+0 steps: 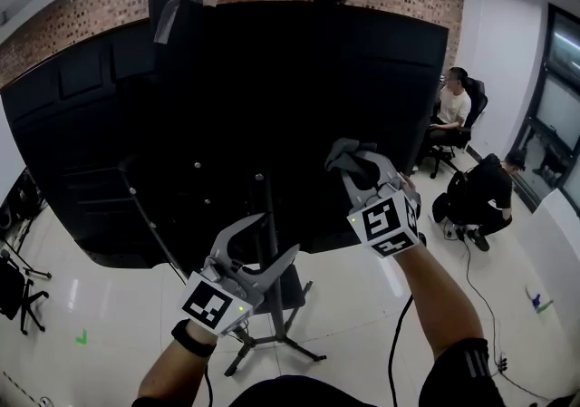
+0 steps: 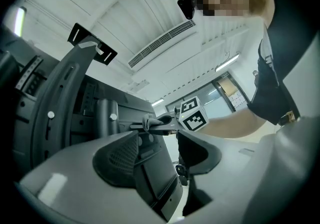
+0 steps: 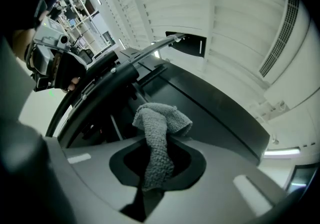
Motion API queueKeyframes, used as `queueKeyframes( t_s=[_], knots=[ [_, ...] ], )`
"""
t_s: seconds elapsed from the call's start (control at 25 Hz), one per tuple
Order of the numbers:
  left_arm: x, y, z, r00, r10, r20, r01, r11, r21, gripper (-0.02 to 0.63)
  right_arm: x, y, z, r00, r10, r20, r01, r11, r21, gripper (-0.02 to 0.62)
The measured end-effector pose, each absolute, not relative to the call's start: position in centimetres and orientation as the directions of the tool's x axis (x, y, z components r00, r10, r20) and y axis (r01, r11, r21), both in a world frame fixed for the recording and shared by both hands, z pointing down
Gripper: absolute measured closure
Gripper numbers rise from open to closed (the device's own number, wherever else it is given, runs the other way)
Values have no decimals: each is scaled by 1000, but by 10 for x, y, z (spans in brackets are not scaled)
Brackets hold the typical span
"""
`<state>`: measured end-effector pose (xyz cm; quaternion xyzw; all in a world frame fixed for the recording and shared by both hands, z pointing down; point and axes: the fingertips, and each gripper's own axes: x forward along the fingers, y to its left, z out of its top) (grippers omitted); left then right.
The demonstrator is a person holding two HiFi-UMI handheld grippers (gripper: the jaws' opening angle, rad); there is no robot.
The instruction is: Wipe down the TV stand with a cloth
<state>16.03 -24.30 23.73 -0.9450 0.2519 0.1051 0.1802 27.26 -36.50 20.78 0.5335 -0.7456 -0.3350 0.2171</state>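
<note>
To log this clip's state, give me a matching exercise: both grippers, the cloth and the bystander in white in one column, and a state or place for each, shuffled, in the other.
Things:
1. left gripper
2. right gripper
3. cloth
4. person in white shirt

States:
A. sitting, far right of the head view
B. jaws apart, nothing held
C. grey, bunched up
D. jaws shut on fabric

Pairs: 1-B, 2-D, 3-C, 4-A
</note>
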Motion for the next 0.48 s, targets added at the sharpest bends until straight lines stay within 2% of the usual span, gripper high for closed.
queueKeyframes(
  t_s=[0.2, 0.48],
  knots=[
    [173, -242, 244, 855, -435, -282, -508, -813, -286, 353, 295, -361, 207, -303, -952, -50, -679, 179, 712, 557],
    [164, -247, 251, 823, -495, -280, -560, -790, -249, 351, 225, -340, 225, -483, -875, -47, -619, 303, 724, 555]
  ],
)
